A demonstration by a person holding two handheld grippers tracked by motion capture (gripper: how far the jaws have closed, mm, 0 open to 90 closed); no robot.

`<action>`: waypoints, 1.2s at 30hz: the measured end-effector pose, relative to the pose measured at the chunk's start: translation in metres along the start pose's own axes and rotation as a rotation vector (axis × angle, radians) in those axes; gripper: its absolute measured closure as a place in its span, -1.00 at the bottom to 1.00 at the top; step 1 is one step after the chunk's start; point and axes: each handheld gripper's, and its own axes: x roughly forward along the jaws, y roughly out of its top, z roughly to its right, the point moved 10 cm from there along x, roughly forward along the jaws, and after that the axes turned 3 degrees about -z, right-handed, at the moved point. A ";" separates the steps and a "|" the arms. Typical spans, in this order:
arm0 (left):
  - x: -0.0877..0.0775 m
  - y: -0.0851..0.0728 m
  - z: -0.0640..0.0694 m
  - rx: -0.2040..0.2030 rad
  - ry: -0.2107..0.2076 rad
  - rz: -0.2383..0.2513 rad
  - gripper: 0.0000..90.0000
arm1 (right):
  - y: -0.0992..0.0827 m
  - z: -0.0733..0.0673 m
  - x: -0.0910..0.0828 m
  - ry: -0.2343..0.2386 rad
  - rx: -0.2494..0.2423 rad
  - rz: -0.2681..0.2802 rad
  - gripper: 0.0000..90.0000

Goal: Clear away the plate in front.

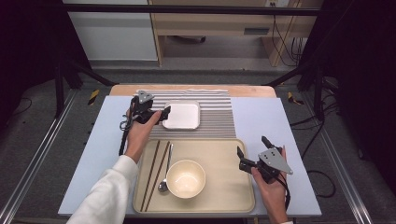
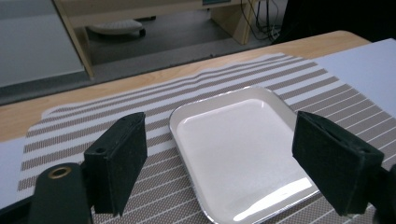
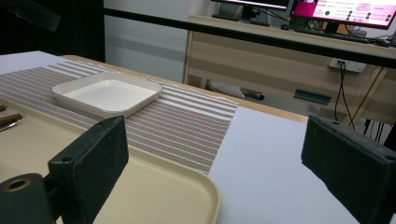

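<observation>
A white square plate [image 1: 181, 115] lies on a striped placemat [image 1: 215, 117] at the back of the table. My left gripper [image 1: 164, 113] is at the plate's left edge, jaws open. In the left gripper view the plate [image 2: 238, 149] lies just ahead of the left gripper [image 2: 224, 165], between the two spread jaws, and the pads are clear of it. My right gripper [image 1: 252, 145] hovers open over the right end of a tan tray [image 1: 224, 196] with nothing between its jaws. The right gripper view has the right gripper [image 3: 219, 168] above the tray corner [image 3: 159, 186], with the plate [image 3: 107, 93] farther off.
On the tray sit a cream bowl [image 1: 186, 178], a metal spoon [image 1: 166, 173] and a pair of brown chopsticks [image 1: 154, 172] at its left. A pale blue mat [image 1: 261, 121] covers the table. Desks and cables stand beyond the far table edge.
</observation>
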 end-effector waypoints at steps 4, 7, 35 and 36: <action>0.010 -0.011 -0.005 -0.022 0.010 -0.044 -0.61 | -0.001 -0.001 0.001 0.002 -0.008 -0.008 -0.83; 0.015 -0.020 -0.008 -0.009 0.026 -0.087 -0.56 | 0.000 -0.001 0.001 0.001 -0.009 -0.005 -0.83; 0.048 -0.060 -0.001 -0.064 0.057 -0.296 0.53 | -0.003 0.001 0.001 0.004 -0.010 -0.018 -0.82; 0.048 -0.061 -0.001 -0.057 0.066 -0.299 0.53 | -0.003 0.000 0.001 0.004 -0.010 -0.018 -0.82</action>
